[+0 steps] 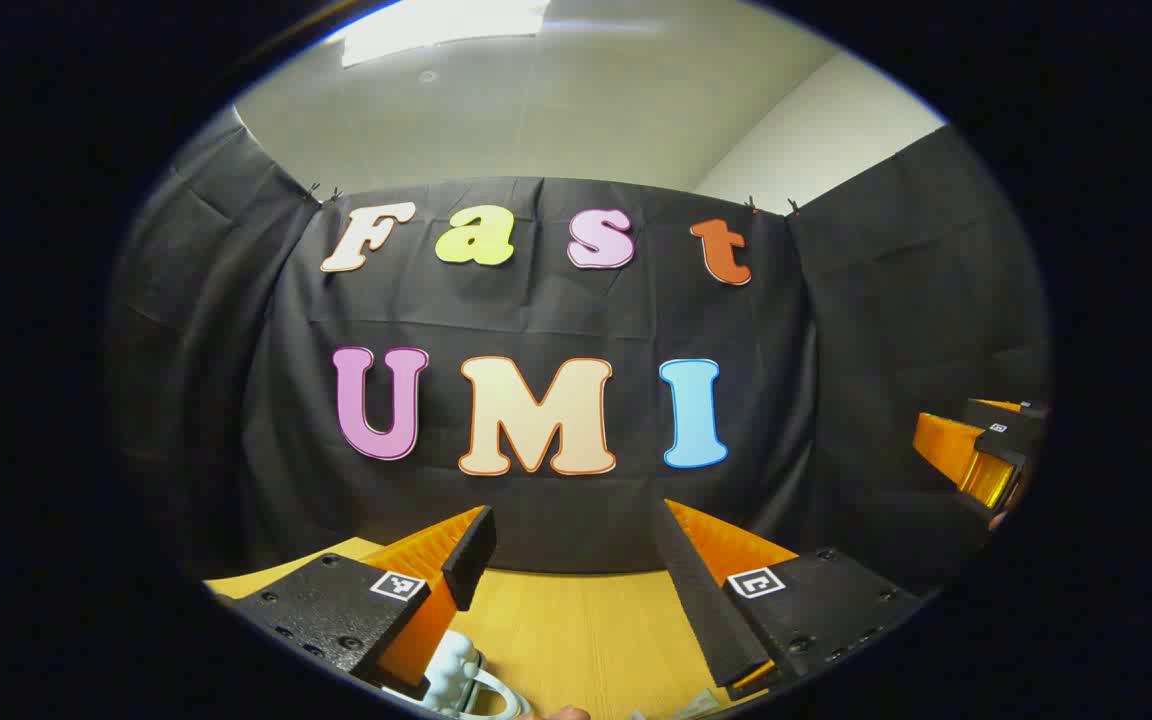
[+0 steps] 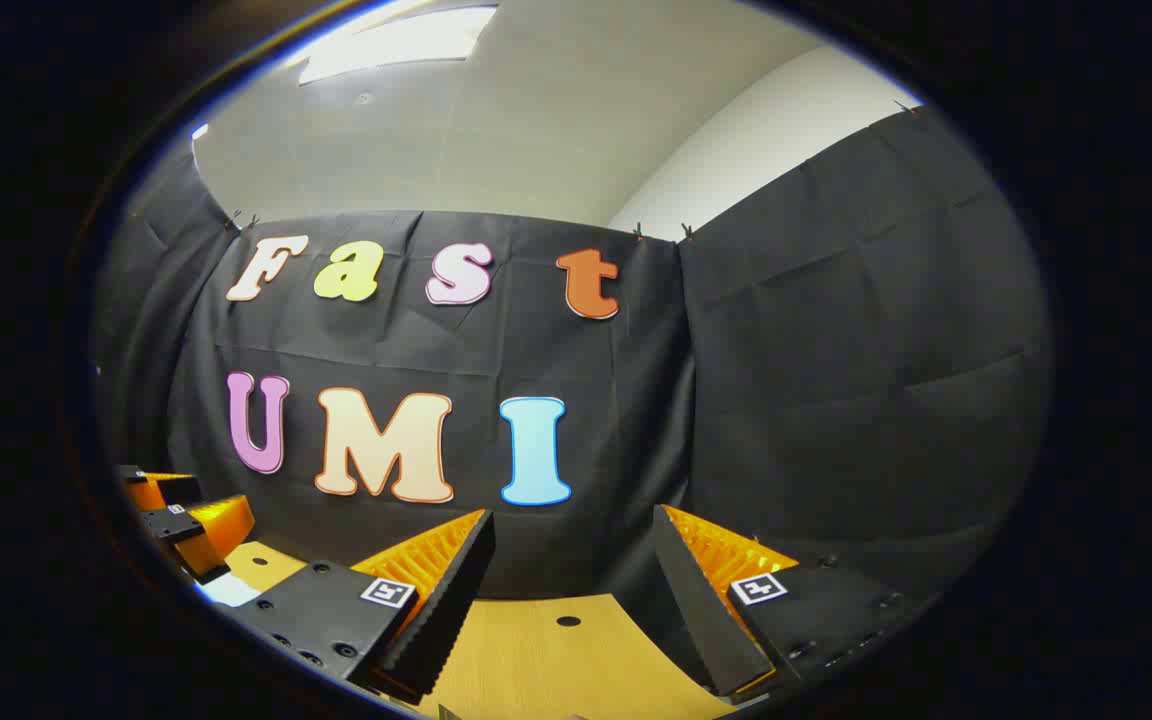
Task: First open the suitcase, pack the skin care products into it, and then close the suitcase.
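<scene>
In the left gripper view my left gripper (image 1: 576, 520) stands open above the wooden table (image 1: 586, 630), with nothing between its fingers. A pale ribbed object with a looped handle (image 1: 461, 680) peeks out under its left finger at the bottom edge; I cannot tell whether it is the suitcase. My right gripper (image 2: 574, 520) is open too, held over the table (image 2: 536, 660) and facing the black cloth wall. Each gripper appears in the other's view: the right one (image 1: 981, 450) at the far right, the left one (image 2: 181, 515) at the far left.
The black cloth wall (image 1: 556, 330) closes the booth straight ahead and on both sides. A small round hole (image 2: 568, 621) marks the tabletop ahead of the right gripper. A white patch (image 2: 228, 590) lies on the table below the left gripper.
</scene>
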Demonstrator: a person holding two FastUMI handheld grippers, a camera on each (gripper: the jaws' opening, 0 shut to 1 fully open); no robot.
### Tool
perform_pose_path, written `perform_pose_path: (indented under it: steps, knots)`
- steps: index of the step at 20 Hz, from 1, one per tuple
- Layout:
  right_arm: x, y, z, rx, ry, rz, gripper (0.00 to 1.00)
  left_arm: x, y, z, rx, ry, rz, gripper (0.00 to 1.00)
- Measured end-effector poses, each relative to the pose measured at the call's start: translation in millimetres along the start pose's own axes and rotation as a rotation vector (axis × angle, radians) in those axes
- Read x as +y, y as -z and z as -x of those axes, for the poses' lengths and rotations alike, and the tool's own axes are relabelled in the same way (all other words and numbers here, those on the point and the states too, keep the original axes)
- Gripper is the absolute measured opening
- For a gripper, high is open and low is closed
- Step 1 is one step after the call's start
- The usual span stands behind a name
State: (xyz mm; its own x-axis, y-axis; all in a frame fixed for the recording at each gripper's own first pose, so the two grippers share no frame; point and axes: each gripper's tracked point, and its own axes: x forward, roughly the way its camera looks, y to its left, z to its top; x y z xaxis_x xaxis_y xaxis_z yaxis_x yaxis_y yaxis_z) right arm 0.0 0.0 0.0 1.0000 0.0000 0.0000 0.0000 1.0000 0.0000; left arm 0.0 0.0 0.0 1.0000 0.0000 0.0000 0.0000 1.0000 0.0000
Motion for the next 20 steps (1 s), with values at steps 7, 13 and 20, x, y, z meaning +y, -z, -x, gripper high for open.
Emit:
perform_pose_path:
  steps: [7, 13, 20]
  knots:
    - [8, 16, 2, -0.002, -0.057, -0.007, 0.98, 9, 12, 1, 0.017, -0.027, -0.009, 0.94]
    - [18, 40, -11, 0.031, -0.19, -0.042, 0.98, 26, 35, 9, 0.075, -0.122, -0.08, 0.94]
    - [26, 49, -29, 0.052, -0.111, -0.056, 0.98, 38, 129, 11, 0.314, -0.026, -0.102, 0.94]
